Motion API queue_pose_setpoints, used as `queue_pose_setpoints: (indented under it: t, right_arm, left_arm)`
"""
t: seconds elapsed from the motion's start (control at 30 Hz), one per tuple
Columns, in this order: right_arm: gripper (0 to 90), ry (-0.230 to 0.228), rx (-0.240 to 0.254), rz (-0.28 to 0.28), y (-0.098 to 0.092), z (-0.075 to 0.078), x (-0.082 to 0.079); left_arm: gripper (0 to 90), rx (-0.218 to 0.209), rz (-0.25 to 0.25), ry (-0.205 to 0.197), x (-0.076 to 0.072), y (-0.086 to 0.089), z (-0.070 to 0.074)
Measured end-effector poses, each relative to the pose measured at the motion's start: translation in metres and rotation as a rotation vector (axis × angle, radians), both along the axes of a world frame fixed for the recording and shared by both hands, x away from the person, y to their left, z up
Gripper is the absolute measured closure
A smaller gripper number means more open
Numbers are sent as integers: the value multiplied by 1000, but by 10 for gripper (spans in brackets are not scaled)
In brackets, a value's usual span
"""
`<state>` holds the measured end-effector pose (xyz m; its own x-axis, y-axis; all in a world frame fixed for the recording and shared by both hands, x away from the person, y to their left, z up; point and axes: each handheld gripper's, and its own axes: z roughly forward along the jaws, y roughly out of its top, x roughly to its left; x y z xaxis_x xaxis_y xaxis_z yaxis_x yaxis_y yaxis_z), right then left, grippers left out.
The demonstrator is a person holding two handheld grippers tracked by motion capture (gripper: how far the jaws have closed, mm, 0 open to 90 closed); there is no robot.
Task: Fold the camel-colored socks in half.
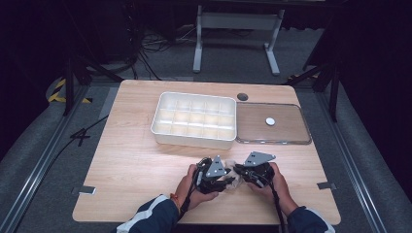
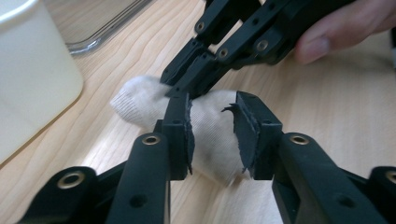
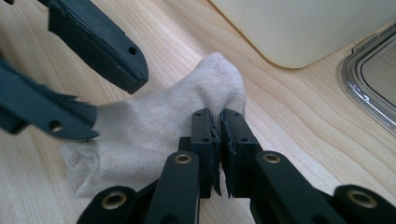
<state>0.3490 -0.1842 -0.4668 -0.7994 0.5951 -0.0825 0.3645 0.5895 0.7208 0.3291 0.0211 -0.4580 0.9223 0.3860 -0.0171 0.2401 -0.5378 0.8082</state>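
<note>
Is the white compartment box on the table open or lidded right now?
Open. The compartment box shows its bare grid of empty cells from above, and the clear lid lies flat on the table beside it.

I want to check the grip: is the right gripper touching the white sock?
Touching. In the right gripper view, the right gripper has its jaws pinched shut on a fold of the white sock, with no gap.

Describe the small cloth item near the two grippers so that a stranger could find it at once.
Start at the light wooden table and go from the white plastic compartment box toward the person's edge. Between the black left gripper and the black right gripper lies a small off-white knitted sock. It is the soft, crumpled thing among hard ones.
</note>
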Motion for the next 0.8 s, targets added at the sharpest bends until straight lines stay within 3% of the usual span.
queue_pose_setpoints:
  t: [0.1, 0.2, 0.37, 0.7, 0.8]
  right_arm:
    - [842, 1, -1, 1, 0, 0, 0]
    - [841, 4, -1, -2, 0, 0, 0]
    - [830, 4, 1, 0, -1, 0, 0]
    - [796, 9, 6, -10, -5, 1, 2]
    - [810, 5, 10, -23, -5, 0, 2]
  left_arm:
    - [667, -12, -16, 9, -2, -1, -1]
    - [705, 20, -57, 22, -3, -5, -6]
    - [734, 31, -60, 37, -3, -7, -13]
    - [786, 63, -44, 4, -7, -9, -16]
    - [792, 82, -52, -27, -9, -10, -15]
